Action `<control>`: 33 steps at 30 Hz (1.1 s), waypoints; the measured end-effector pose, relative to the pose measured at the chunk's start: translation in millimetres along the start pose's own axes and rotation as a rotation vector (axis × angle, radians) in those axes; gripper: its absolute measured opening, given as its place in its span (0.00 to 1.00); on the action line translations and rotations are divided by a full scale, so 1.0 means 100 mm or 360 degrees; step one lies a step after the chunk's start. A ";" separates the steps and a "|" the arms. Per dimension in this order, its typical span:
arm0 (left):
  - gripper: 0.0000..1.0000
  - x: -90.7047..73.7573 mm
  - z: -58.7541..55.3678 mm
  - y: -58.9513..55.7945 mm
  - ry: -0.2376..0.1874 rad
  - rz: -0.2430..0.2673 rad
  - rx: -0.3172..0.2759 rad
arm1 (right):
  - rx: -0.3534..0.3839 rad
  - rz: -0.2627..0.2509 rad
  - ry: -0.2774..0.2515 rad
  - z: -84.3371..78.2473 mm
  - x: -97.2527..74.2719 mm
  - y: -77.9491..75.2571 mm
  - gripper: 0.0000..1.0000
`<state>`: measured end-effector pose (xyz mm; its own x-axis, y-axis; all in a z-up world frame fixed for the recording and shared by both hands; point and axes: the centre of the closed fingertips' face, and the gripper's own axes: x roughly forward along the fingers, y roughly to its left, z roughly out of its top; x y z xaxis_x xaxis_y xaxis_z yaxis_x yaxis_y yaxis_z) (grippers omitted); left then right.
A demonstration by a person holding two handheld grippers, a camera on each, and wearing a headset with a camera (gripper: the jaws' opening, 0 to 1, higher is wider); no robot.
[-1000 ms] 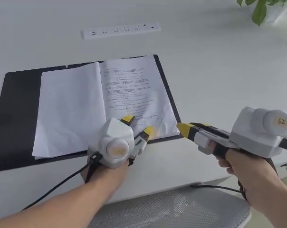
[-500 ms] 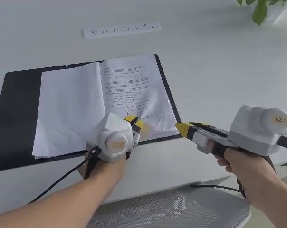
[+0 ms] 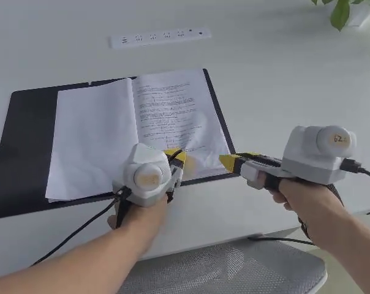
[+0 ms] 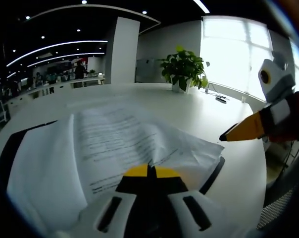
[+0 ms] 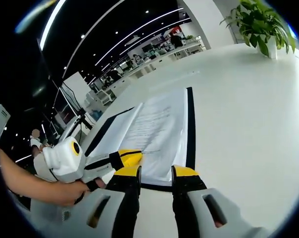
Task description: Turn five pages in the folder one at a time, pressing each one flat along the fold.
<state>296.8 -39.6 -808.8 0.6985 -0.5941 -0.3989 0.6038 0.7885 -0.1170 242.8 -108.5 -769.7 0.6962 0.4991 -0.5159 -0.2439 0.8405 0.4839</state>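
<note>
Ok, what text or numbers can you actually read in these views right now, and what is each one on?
"62": on the round cap of the right gripper, head view; anything after it is too blurred to read.
Faint orange mark on the cap of the left gripper: unreadable.
Lines of print on the printed page: too small to read.
Markings on the power strip: none legible.

Left gripper (image 3: 176, 157) closing at page edge.
Jaws apart a second ago, now pressed together over lower edge of printed page (image 3: 176, 116); right gripper (image 3: 229, 162) drawn slightly closer to folder (image 3: 26, 153) corner.
</note>
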 end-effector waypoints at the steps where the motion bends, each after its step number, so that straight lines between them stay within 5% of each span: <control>1: 0.00 0.00 0.00 0.00 0.0000 -0.0001 0.0001 | 0.0011 -0.0003 0.0019 -0.02 0.02 -0.01 0.22; 8: 0.00 0.00 0.00 -0.01 0.0001 -0.0003 0.0019 | 0.0039 -0.0010 0.0036 -0.06 0.06 -0.02 0.18; 11: 0.00 -0.01 0.00 -0.01 -0.0001 -0.0003 0.0026 | 0.0042 -0.0021 0.0025 -0.05 0.04 -0.05 0.06; 17: 0.00 -0.01 0.00 -0.01 -0.0003 -0.0003 0.0038 | 0.0027 -0.0032 0.0017 -0.04 0.03 -0.06 0.00; 33: 0.02 -0.04 0.01 0.00 0.0049 -0.0017 -0.0037 | 0.0047 -0.0020 -0.0038 0.03 -0.01 0.01 0.00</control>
<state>294.6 -37.8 -806.2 0.6797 -0.5978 -0.4251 0.6020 0.7857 -0.1426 244.1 -108.1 -766.6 0.7151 0.4833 -0.5050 -0.2155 0.8397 0.4984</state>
